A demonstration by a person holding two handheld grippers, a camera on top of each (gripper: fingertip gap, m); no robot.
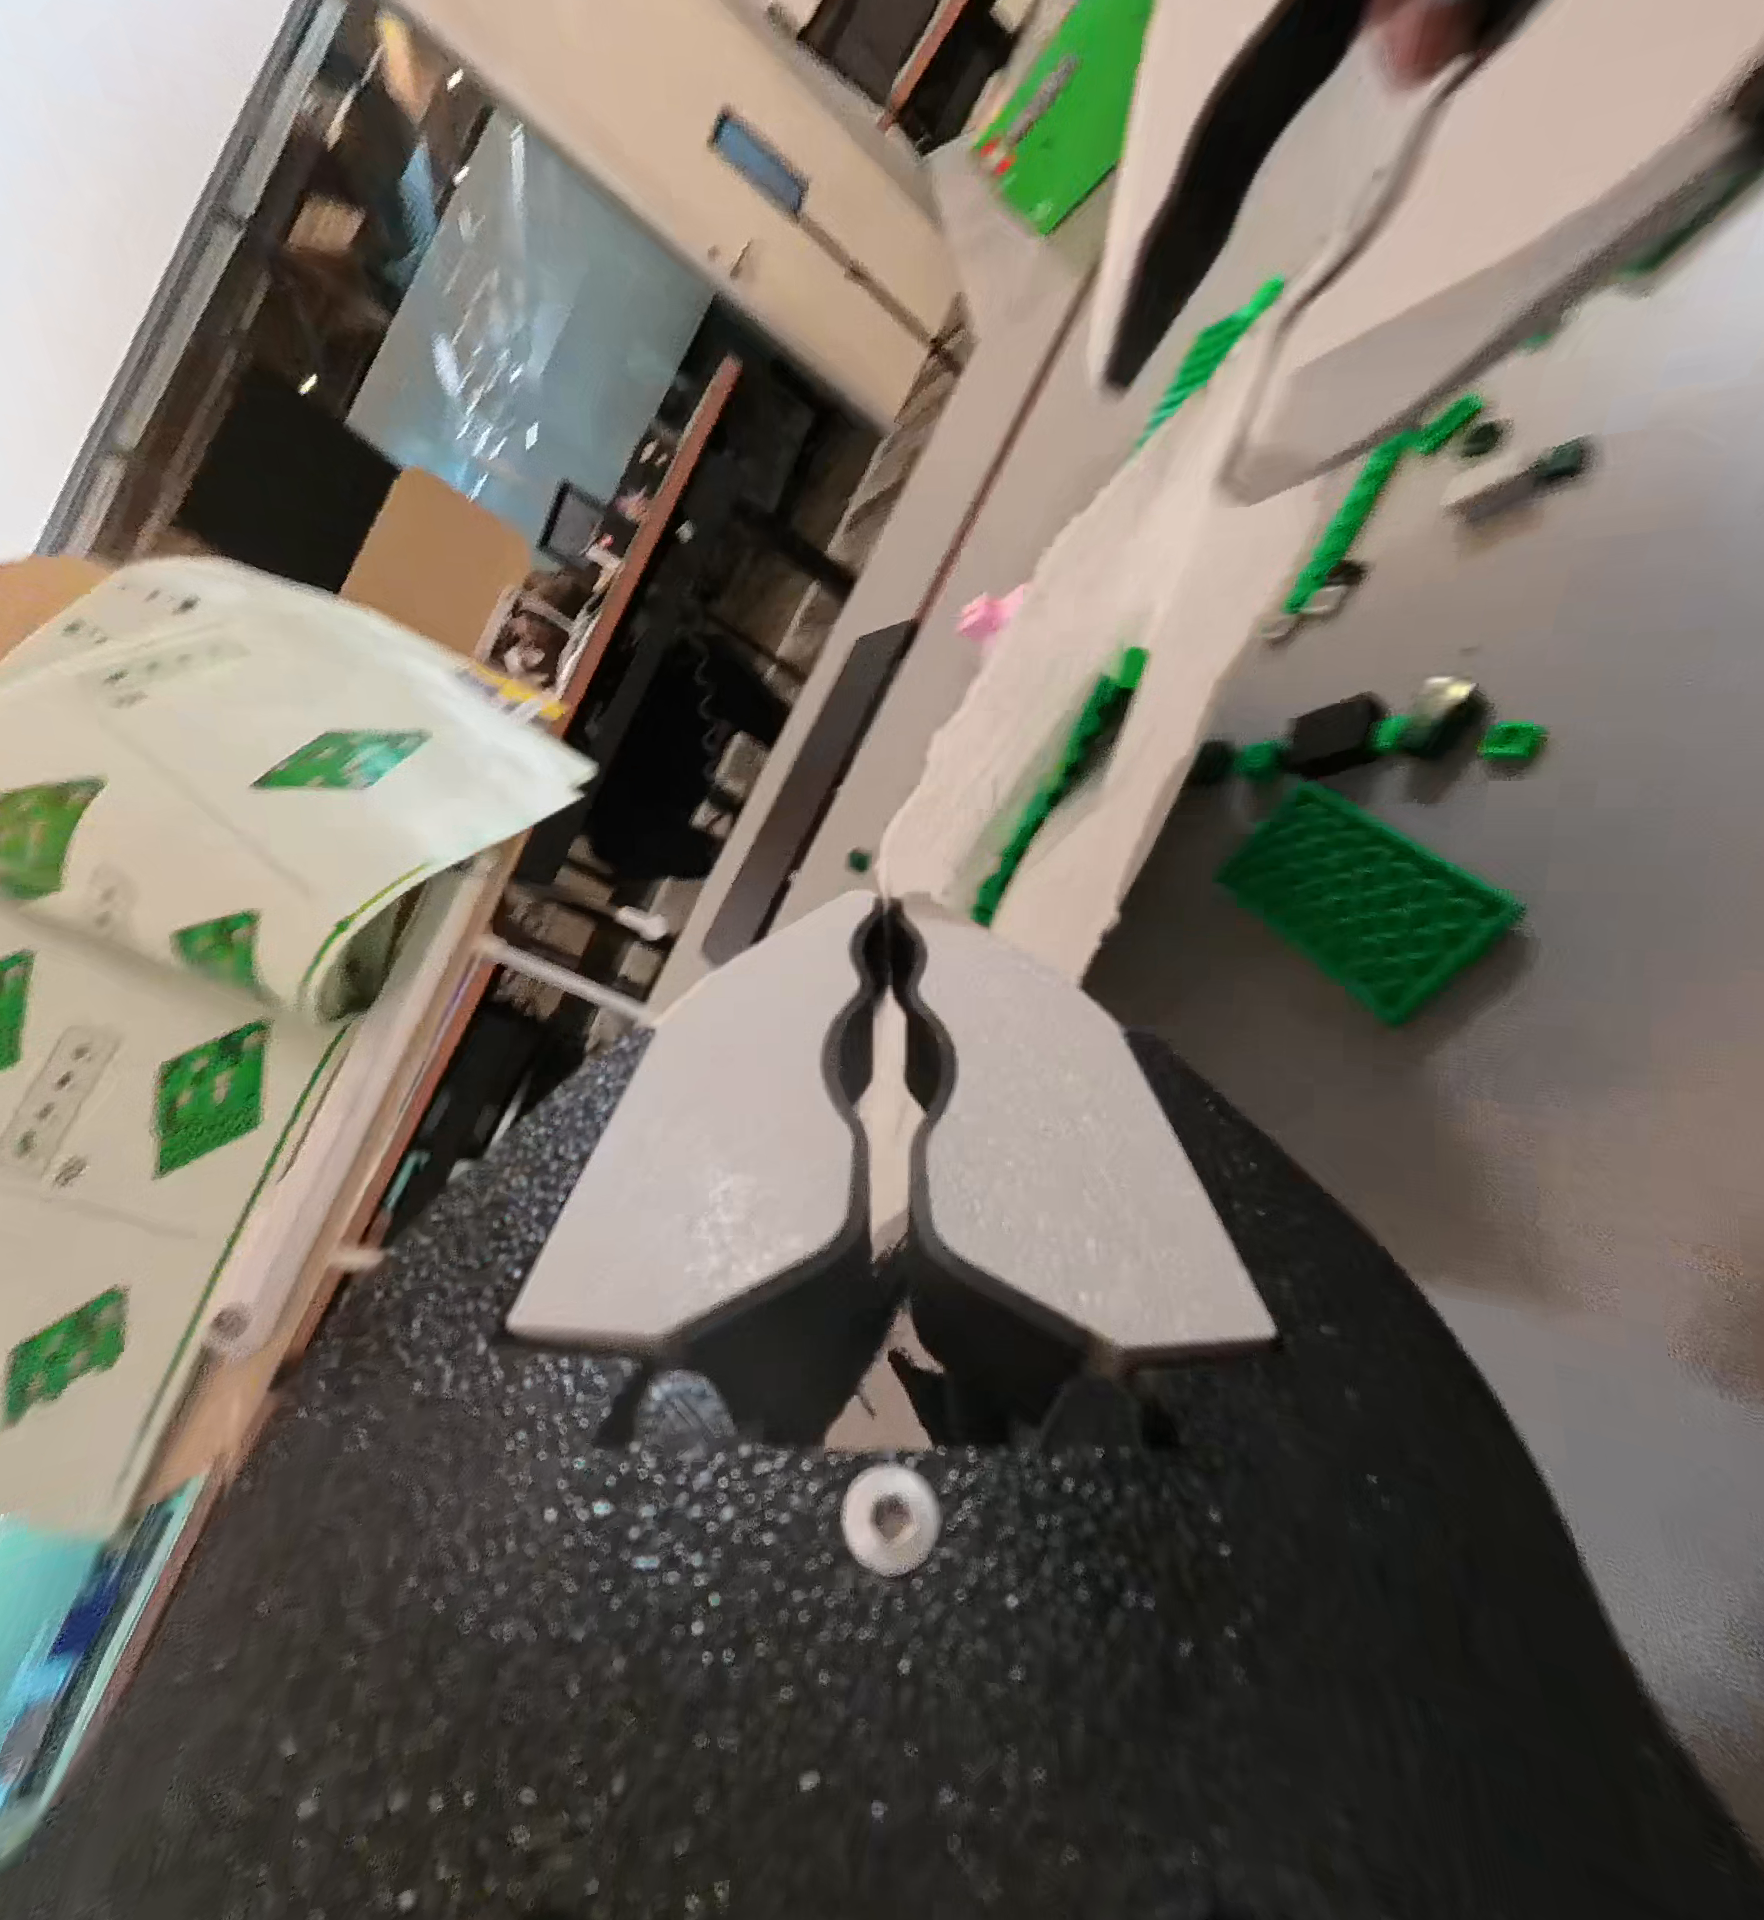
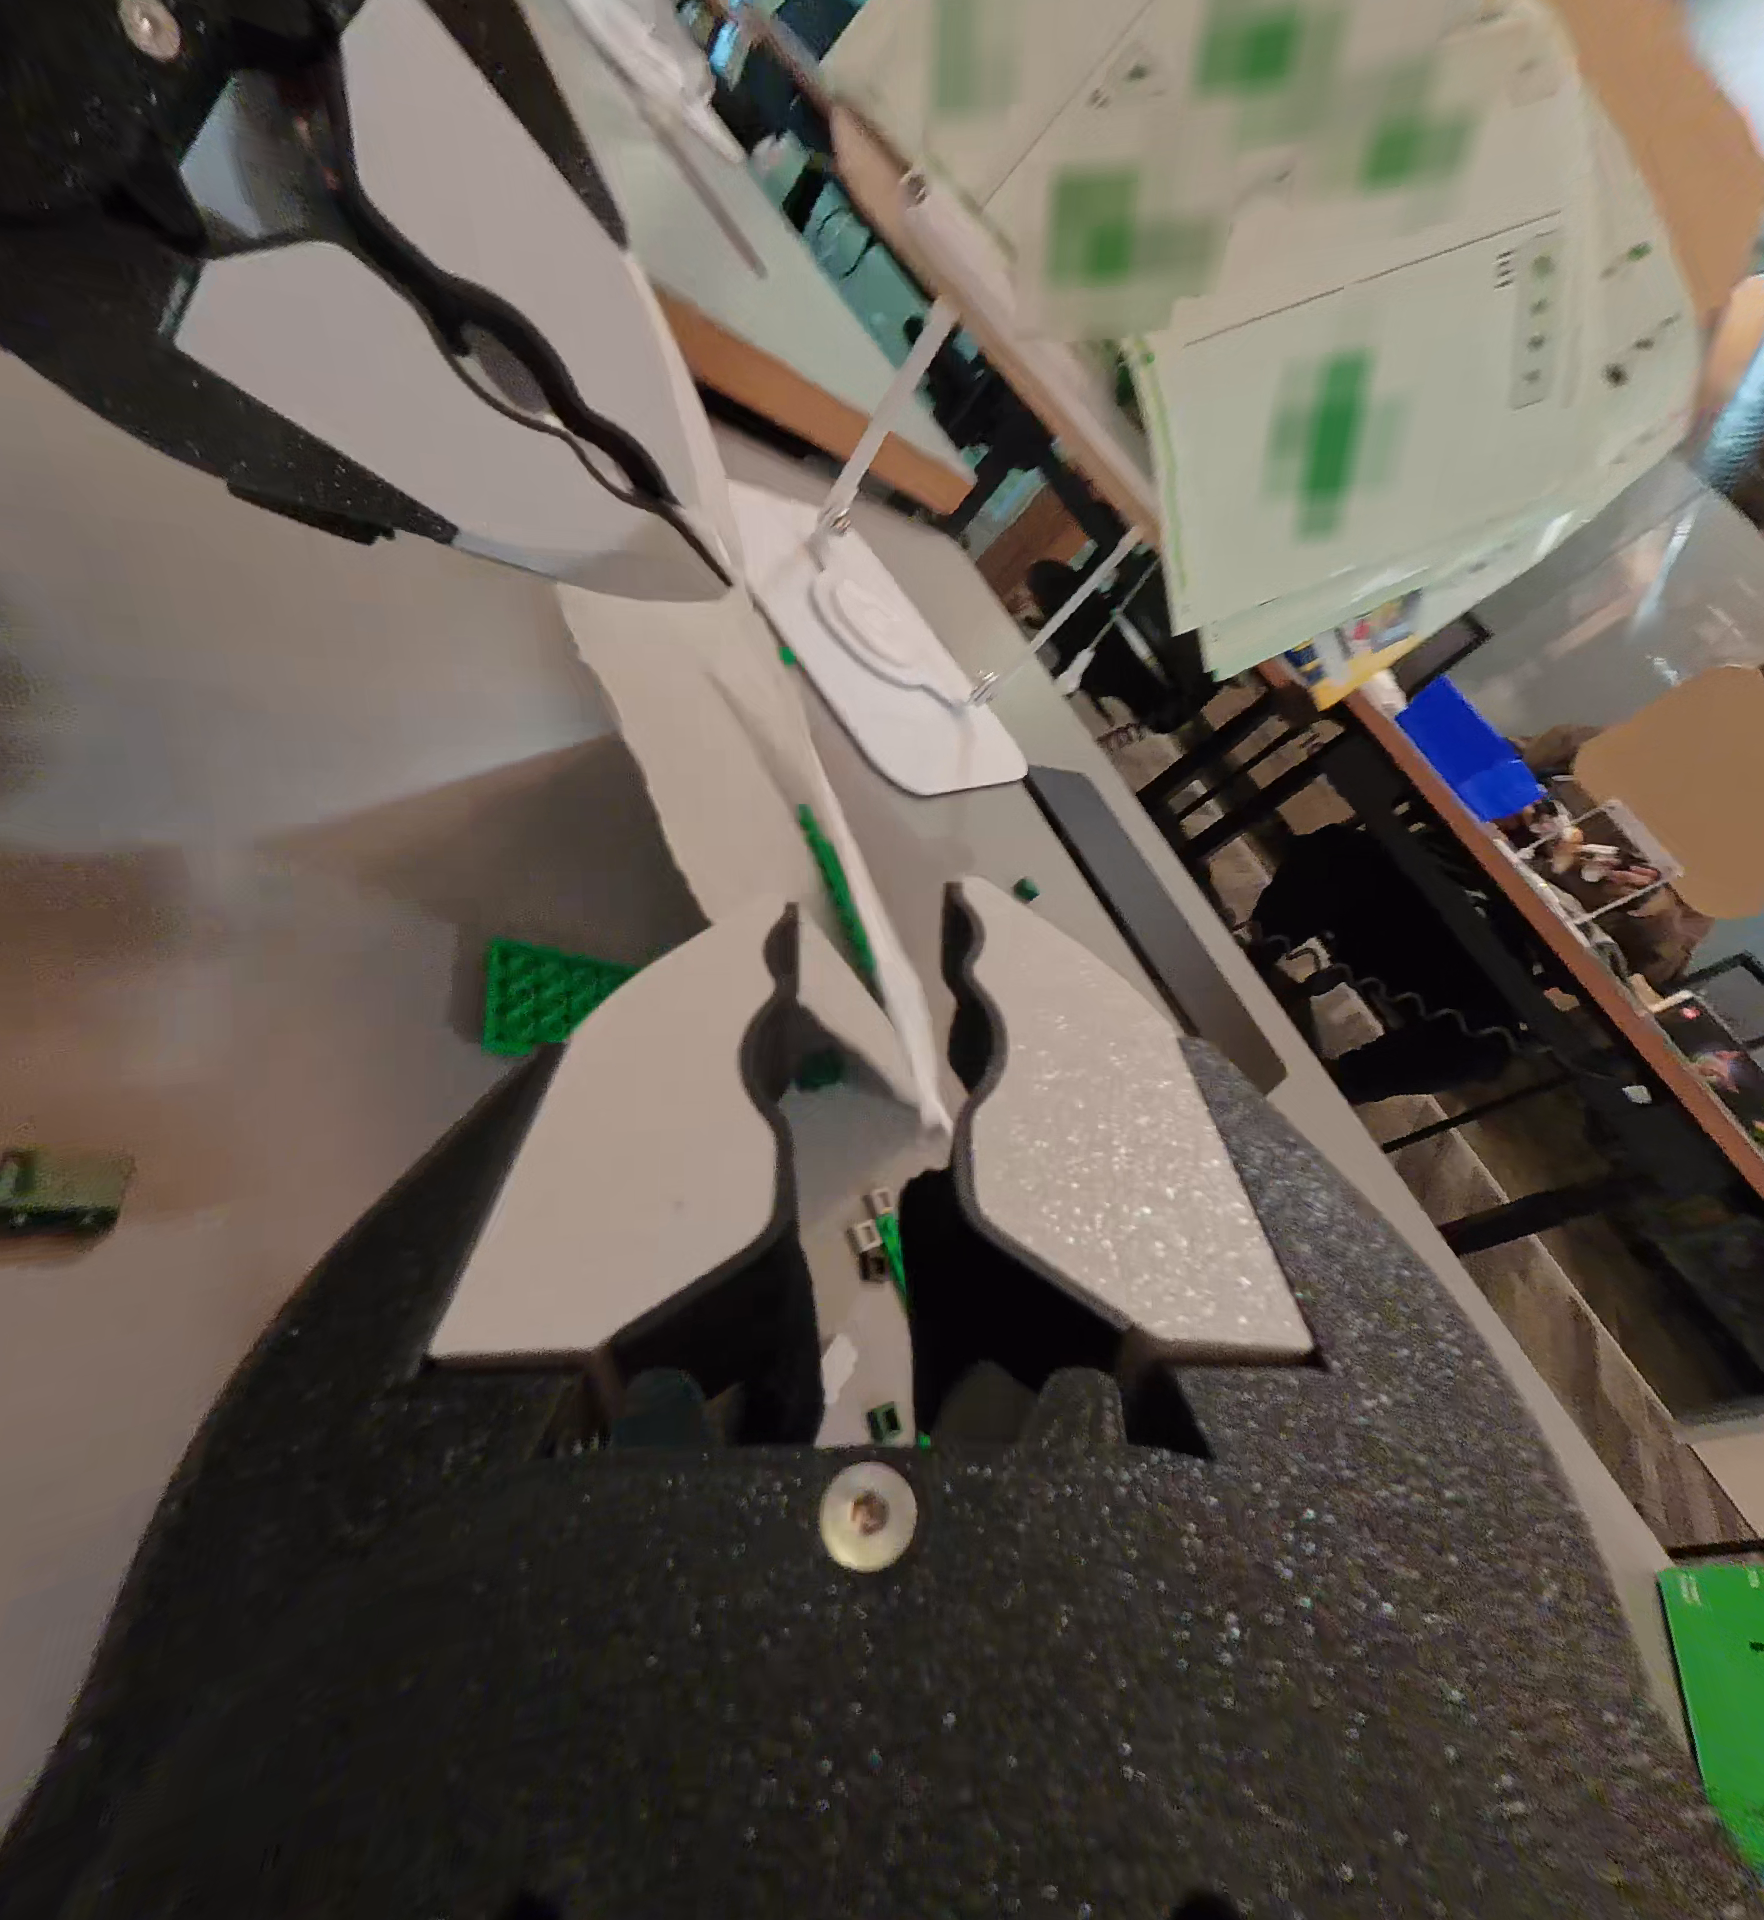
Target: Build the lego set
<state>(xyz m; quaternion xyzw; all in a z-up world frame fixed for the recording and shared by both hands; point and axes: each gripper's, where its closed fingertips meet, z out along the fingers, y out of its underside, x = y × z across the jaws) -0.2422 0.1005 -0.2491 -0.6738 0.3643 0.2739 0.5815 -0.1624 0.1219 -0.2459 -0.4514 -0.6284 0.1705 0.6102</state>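
Observation:
My left gripper (image 1: 883, 920) is shut on the edge of a white paper bag (image 1: 1044, 665), which is lifted off the grey table (image 1: 1636, 1039). Green lego strips show on or in the bag. In the right wrist view the left gripper (image 2: 706, 556) sits at the upper left, and the bag (image 2: 691, 727) stretches from it down between the fingers of my right gripper (image 2: 867, 904). The right gripper is open, with the bag's edge in the gap. A green lego plate (image 1: 1366, 899) lies flat on the table and also shows in the right wrist view (image 2: 545, 997).
Several small green and dark pieces (image 1: 1377, 727) are scattered on the table, including a dark green part (image 2: 57, 1190). An instruction booklet (image 1: 130, 831) stands open on a white stand (image 2: 899, 686). A green lego box (image 2: 1761, 1714) lies at the table's edge. Some 9 cm of space lies between my two pairs of fingers. Between my right fingertips and the green lego plate (image 1: 1366, 899) there is roughly 10 cm.

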